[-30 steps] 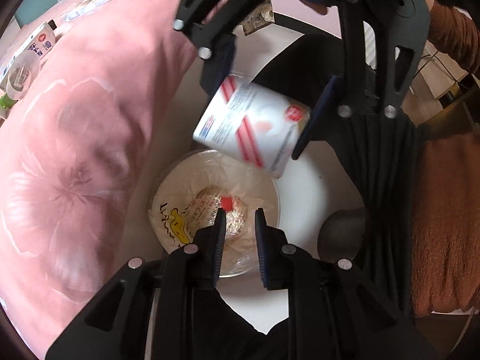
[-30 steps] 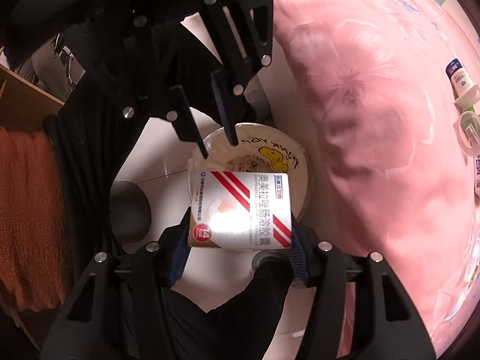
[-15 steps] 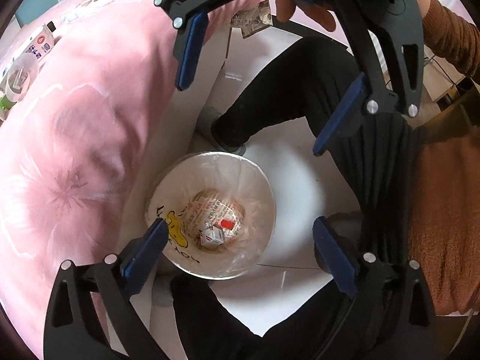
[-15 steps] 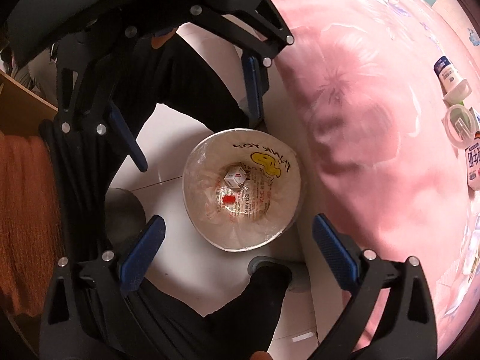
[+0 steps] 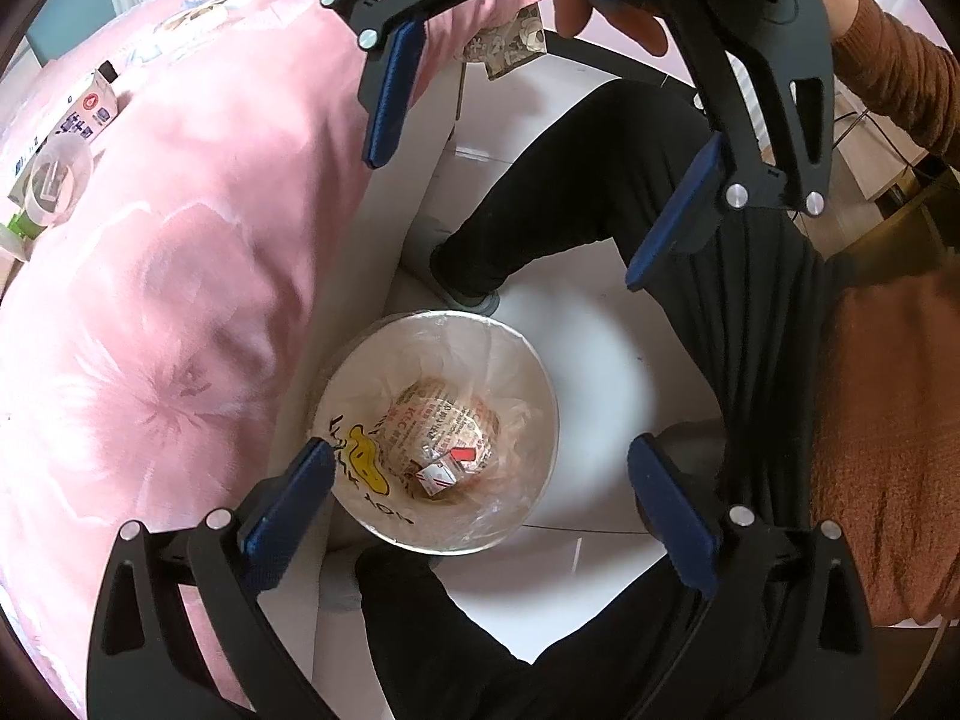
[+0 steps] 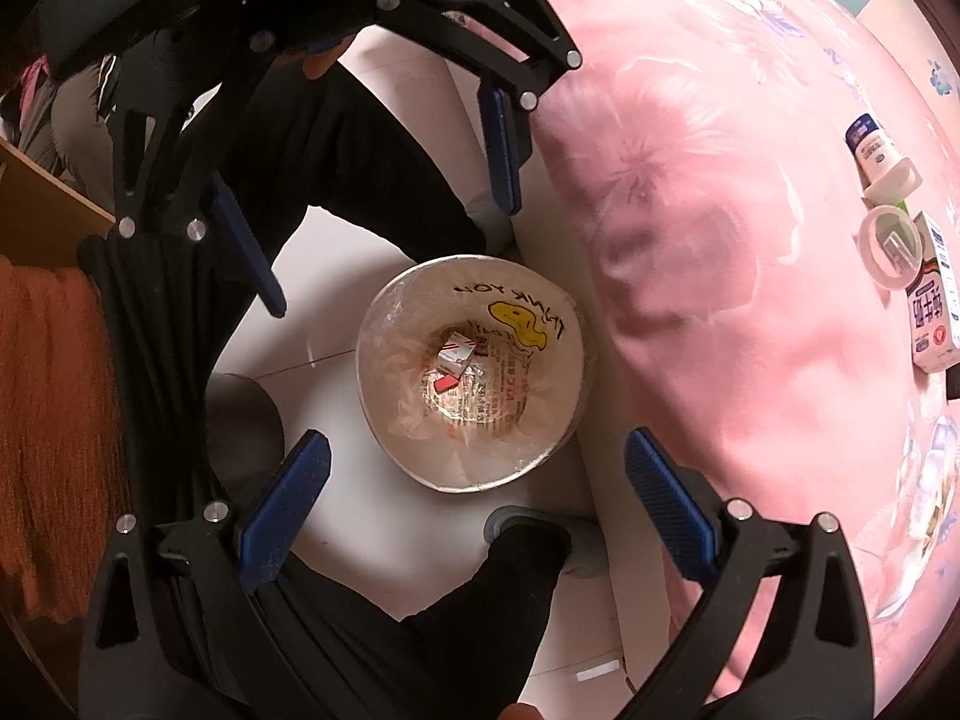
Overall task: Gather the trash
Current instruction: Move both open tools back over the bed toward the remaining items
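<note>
Both the left tongs [image 5: 477,498] and right tongs [image 6: 474,489] hang spread and empty over the bin [image 6: 384,420], while the milk carton [image 6: 933,315], light, stiff yet crushable, best pinched across its flat sides, lies on the bed [image 6: 690,210] at three o'clock.

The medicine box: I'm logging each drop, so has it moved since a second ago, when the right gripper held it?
Yes. The medicine box went down from between the right gripper fingers into the trash bin, and now lies on the bottom.
</note>
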